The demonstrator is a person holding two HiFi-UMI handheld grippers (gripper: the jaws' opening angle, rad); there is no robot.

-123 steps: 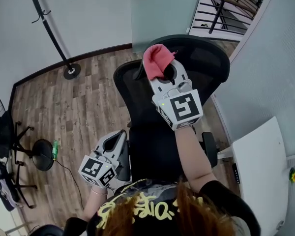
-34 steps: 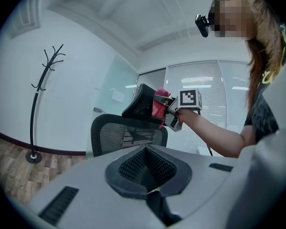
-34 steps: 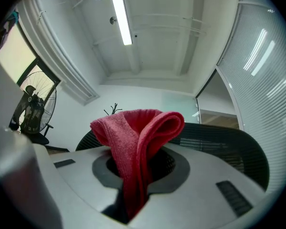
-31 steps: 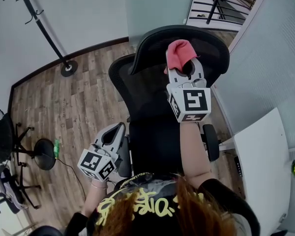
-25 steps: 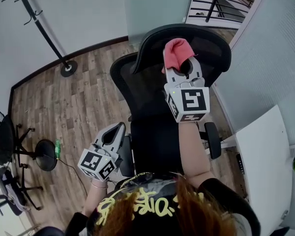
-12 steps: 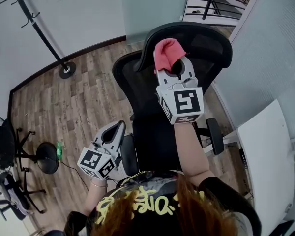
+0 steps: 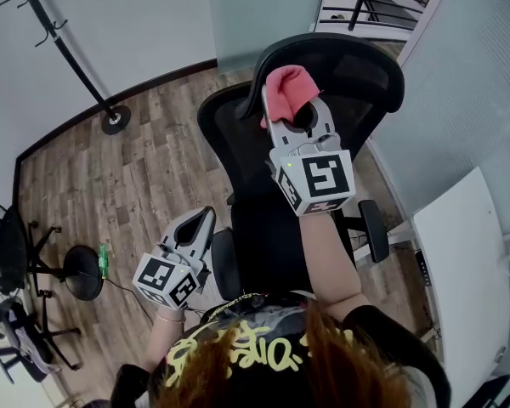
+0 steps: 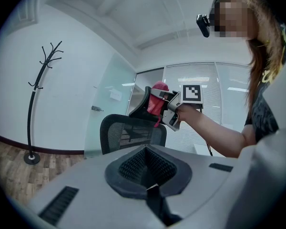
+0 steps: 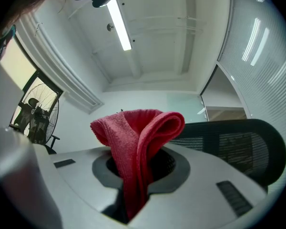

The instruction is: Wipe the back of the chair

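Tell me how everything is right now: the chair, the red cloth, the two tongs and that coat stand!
chair: upright, nobody sitting on it.
red cloth: folded over, pinched in the right tongs, raised near the top of the chair; touching it or not, I cannot tell.
right tongs: shut on the red cloth.
left tongs: shut, empty, held low beside the chair.
coat stand: upright, nothing hanging on it.

An office: a black mesh swivel chair (image 7: pixel 234 138) at centre, a white desk (image 7: pixel 459 270) lower right, a coat stand (image 7: pixel 114 125) upper left, glass partitions (image 7: pixel 255 7) along the top, wood-plank flooring (image 7: pixel 144 185).
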